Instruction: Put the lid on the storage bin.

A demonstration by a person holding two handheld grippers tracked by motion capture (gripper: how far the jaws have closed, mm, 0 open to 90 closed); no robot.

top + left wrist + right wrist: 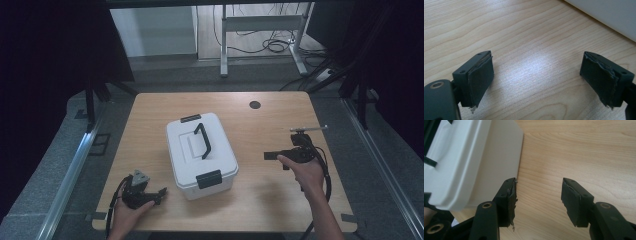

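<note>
A white lidded box (200,152) with a black carrying handle (204,140) and black latches at both ends stands mid-table. My left gripper (161,192), in a hand at the near left corner, points right toward the box. Its jaws are open over bare wood (537,56), with a white box wall (609,12) at the upper right. My right gripper (269,155) sits right of the box and points left at it. Its jaws are open with only wood between them (539,181). The box side (461,157) lies just beyond its left jaw.
The wooden table (270,200) has a round dark cable hole (255,105) near its far edge. Behind it stands a metal desk frame (260,30) with loose cables on the floor. Dark curtains hang on both sides.
</note>
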